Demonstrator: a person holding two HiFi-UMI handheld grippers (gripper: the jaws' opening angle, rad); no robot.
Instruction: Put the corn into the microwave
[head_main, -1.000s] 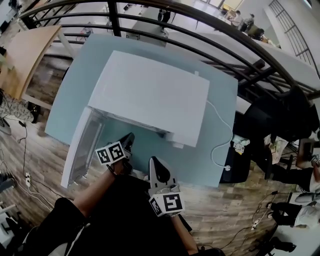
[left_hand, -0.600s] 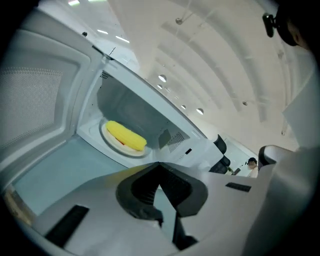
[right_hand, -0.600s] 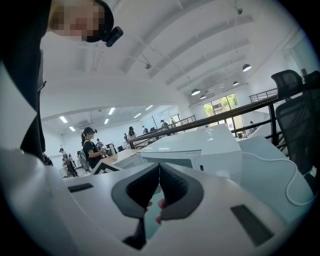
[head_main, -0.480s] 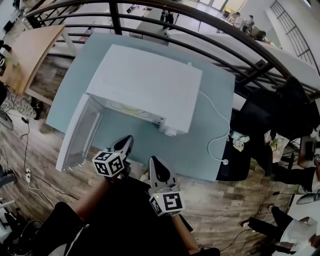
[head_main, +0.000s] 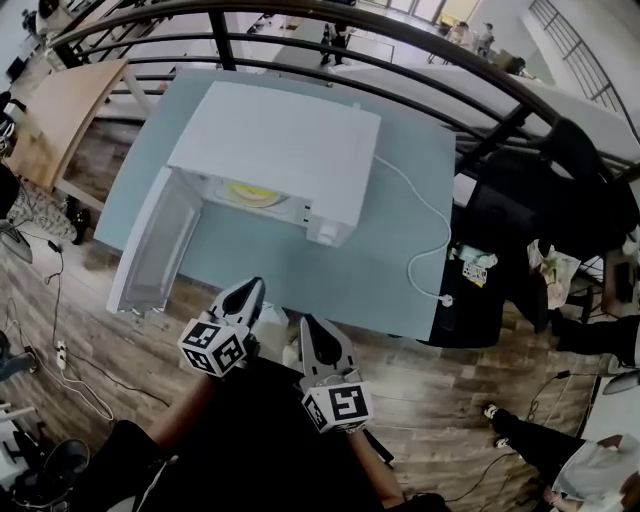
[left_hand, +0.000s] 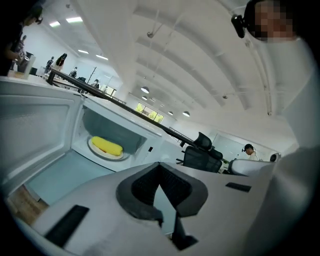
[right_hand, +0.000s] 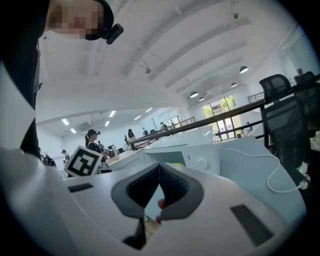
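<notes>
Corn (head_main: 250, 192) inside open microwave (head_main: 290, 135), left claw (head_main: 249, 291) closed and empty, right claw (head_main: 309, 323) closed and empty

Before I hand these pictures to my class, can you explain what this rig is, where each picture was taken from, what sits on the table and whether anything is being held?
There is no robot here: a person holds a two-jaw gripper in each hand. The wide picture comes from a camera on the person's head, looking steeply down. It shows the left gripper and the right gripper in front of a pale table. The other two pictures come from a camera riding on each gripper, looking along its own jaws. On the table stands a white microwave with its door swung open, and a white cable trails from it. Inside, the yellow corn lies on a plate. Both grippers are shut and hold nothing, so the corn is already in the microwave.
</notes>
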